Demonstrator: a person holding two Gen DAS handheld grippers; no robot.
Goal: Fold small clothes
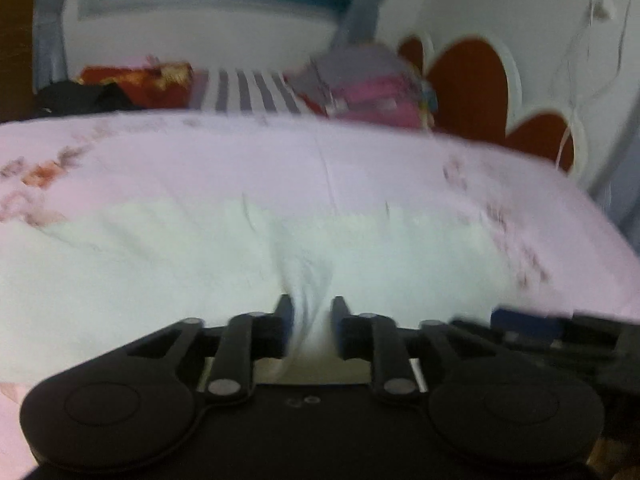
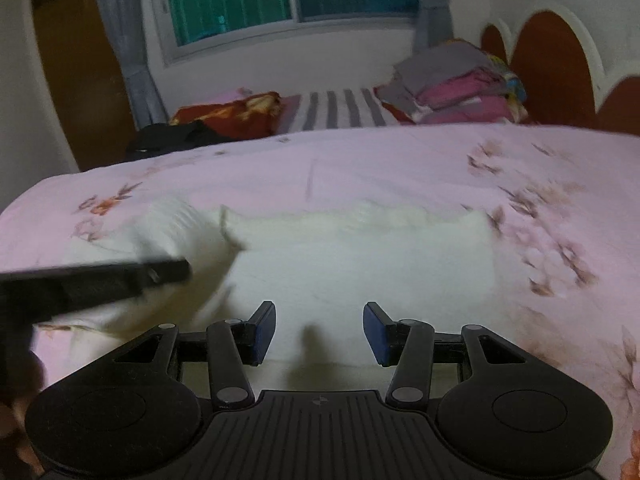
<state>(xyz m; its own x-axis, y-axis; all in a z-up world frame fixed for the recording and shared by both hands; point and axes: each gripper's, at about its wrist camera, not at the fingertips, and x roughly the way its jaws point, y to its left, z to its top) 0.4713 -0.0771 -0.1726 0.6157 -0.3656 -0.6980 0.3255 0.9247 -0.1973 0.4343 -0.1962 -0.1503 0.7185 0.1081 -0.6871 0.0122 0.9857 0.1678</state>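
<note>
A white garment point(image 1: 168, 264) lies spread flat on the pink floral bedsheet point(image 1: 280, 160). My left gripper point(image 1: 312, 312) is low over its near edge. Its jaws stand a little apart, and a bunched fold of the white cloth rises loosely between them. In the right wrist view the same garment point(image 2: 360, 256) is a wide rectangle with a folded part at its left. My right gripper point(image 2: 320, 328) hangs open over the near edge with only flat cloth under it. The left gripper point(image 2: 180, 270) reaches in from the left, blurred.
A stack of folded grey and pink clothes point(image 2: 456, 84) sits at the far right of the bed by the red headboard point(image 2: 548, 64). A striped cloth point(image 2: 336, 114), a red patterned item point(image 2: 228, 114) and a black item point(image 2: 176, 136) lie along the far edge.
</note>
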